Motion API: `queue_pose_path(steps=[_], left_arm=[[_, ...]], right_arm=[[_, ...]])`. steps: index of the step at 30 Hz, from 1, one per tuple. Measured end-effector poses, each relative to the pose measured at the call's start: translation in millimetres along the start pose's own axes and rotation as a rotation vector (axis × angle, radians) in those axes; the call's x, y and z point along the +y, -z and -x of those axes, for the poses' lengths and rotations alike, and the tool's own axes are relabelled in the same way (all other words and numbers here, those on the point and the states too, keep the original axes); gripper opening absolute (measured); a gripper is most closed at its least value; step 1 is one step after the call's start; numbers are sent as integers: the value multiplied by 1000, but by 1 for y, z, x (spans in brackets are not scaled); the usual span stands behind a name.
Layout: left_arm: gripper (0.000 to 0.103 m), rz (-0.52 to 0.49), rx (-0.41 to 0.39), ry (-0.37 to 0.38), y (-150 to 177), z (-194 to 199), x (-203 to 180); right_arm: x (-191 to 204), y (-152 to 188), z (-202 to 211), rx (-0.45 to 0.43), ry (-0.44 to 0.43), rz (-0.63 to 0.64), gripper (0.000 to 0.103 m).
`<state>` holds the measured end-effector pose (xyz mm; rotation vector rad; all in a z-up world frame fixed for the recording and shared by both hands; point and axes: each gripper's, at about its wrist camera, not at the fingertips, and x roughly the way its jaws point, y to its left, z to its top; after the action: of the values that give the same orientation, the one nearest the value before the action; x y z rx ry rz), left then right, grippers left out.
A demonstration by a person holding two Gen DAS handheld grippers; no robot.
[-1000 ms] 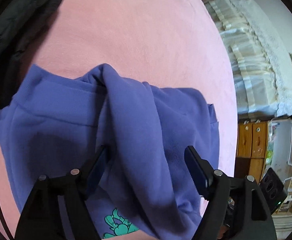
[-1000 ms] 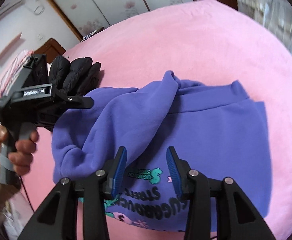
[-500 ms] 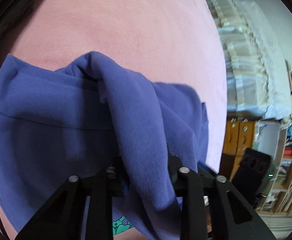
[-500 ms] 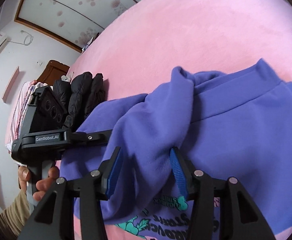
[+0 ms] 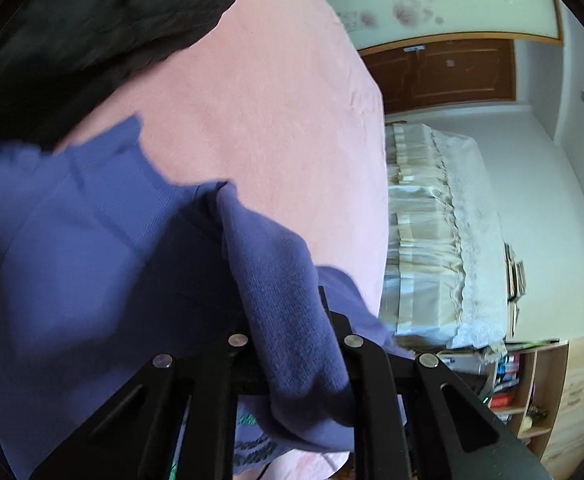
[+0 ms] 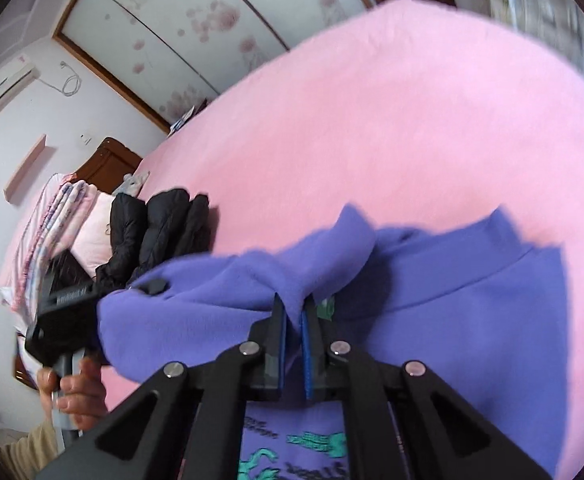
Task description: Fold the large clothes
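Both hand-held grippers, left (image 5: pixel 292 320) and right (image 6: pixel 292 316), clamp the purple sweatshirt's (image 6: pixel 472 320) sleeve, stretched crosswise between them.

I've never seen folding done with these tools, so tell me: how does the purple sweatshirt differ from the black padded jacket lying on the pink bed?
The purple sweatshirt is thin fleece with teal print; the black jacket is puffy, quilted and plain. The sweatshirt is pinched by the left gripper and the right gripper, its sleeve bunched up; the jacket lies untouched farther back. Both rest on the pink bed.
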<state>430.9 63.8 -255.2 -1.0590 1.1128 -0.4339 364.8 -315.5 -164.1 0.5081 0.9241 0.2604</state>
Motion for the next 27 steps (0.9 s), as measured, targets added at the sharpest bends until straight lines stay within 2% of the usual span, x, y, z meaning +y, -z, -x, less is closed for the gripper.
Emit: queue_pose_path(steps=[2, 6, 11, 12, 13, 14, 15, 20, 21, 22, 24, 27], left_arm=[[13, -38, 0, -16, 26, 1, 12], [14, -68, 52, -110, 70, -11, 40], [21, -55, 88, -136, 89, -12, 56], [29, -49, 98, -136, 88, -12, 58], [49, -38, 112, -145, 88, -12, 57], [56, -21, 125, -172, 89, -12, 56], [58, -15, 129, -168, 89, -11, 55], [58, -1, 188, -182, 105, -20, 40], [60, 7, 197, -176, 107, -24, 37], [67, 21, 217, -155, 112, -27, 35], [74, 24, 223, -140, 118, -27, 29], [75, -5, 215, -157, 130, -36, 20]], right_arm=[[3, 8, 4, 12, 25, 49, 6], [-3, 47, -7, 80, 111, 175, 6], [-23, 84, -23, 199, 149, 144, 17], [-26, 86, -22, 207, 148, 121, 22], [-29, 86, -20, 209, 149, 91, 26], [-31, 85, -17, 210, 144, 59, 33], [-35, 84, -14, 210, 126, 18, 34], [-40, 86, -1, 235, 47, -121, 41], [-39, 88, 0, 249, 24, -148, 42], [-38, 90, -1, 259, 6, -168, 42], [-37, 94, -4, 290, -41, -227, 43], [-36, 103, -16, 342, -91, -315, 45]])
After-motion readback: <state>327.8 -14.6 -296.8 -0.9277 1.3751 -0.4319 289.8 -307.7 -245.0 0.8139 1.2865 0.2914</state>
